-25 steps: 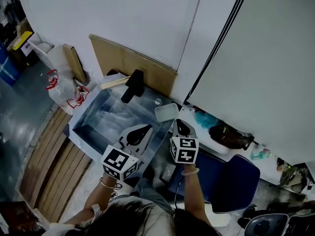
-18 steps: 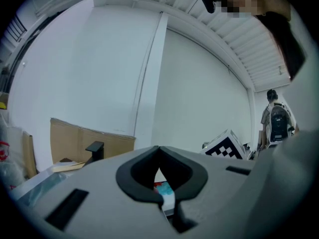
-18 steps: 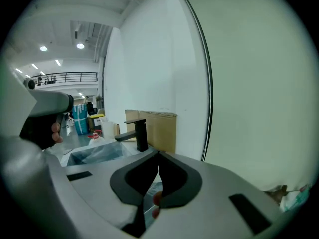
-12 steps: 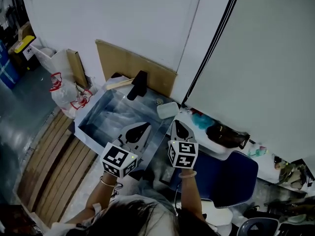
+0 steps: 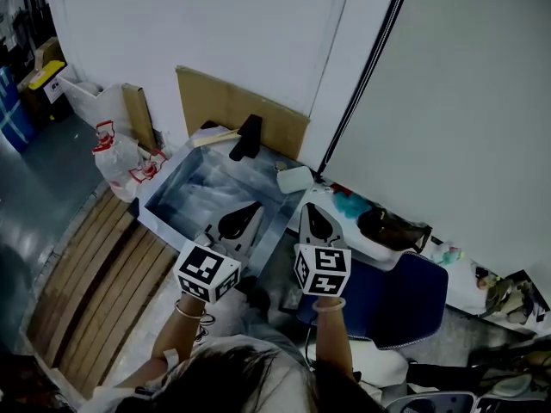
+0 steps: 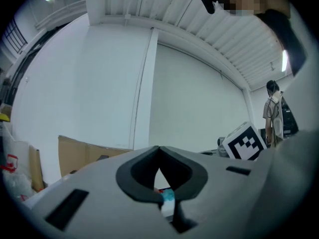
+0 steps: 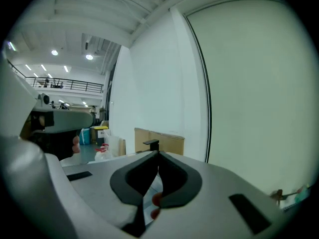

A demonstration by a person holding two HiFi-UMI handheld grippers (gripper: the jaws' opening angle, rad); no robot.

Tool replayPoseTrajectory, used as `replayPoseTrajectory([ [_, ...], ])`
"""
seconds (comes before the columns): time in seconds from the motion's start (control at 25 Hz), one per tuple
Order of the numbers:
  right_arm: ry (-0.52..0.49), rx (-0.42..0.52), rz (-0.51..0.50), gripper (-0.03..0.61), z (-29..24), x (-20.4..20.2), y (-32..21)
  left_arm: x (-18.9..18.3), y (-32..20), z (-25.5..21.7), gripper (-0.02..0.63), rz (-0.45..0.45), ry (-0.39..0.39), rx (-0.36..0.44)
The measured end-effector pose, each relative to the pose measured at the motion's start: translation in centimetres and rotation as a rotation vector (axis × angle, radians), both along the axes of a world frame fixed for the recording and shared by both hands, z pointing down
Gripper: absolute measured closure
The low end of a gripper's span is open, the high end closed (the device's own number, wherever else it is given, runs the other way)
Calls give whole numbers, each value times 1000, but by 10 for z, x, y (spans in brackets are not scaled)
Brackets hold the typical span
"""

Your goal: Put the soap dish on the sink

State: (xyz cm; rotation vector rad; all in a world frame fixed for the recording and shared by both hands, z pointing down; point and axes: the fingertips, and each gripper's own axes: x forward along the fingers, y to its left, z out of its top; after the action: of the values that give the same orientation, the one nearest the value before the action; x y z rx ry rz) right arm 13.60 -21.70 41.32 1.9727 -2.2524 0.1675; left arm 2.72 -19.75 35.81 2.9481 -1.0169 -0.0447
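Observation:
The pale soap dish (image 5: 294, 179) sits at the far right corner of the steel sink (image 5: 169, 185), near the wall. A black faucet (image 5: 247, 136) stands at the sink's back. My left gripper (image 5: 255, 207) hovers over the sink's near right part, shut with nothing in it. My right gripper (image 5: 306, 207) hangs just right of the sink rim, a short way short of the dish, also shut and empty. In the left gripper view the left gripper (image 6: 158, 151) has its jaws meeting at the tip. In the right gripper view the right gripper (image 7: 158, 156) looks the same.
A cardboard sheet (image 5: 232, 110) leans on the wall behind the sink. Plastic bags (image 5: 116, 153) lie to the left and wooden slats (image 5: 86, 291) cover the floor. A white shelf (image 5: 379, 248) with a dark bag and a blue chair (image 5: 400, 295) stand to the right. A person (image 6: 273, 116) stands far off.
The head view has shifted slightly, so the sink sits a little higher. Both grippers stay shut near the sink's right side. The soap dish has not moved.

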Motion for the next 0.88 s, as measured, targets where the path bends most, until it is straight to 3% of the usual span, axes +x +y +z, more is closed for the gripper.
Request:
replayPoseTrajectory([
  [0.48,-11,75,-5,552,-34,-21,64,-16,56,-25,606,31,24,44],
  [0.88,10,133,-22,552,-58,-39,107,-19,92,-33,606,39,-9,101],
])
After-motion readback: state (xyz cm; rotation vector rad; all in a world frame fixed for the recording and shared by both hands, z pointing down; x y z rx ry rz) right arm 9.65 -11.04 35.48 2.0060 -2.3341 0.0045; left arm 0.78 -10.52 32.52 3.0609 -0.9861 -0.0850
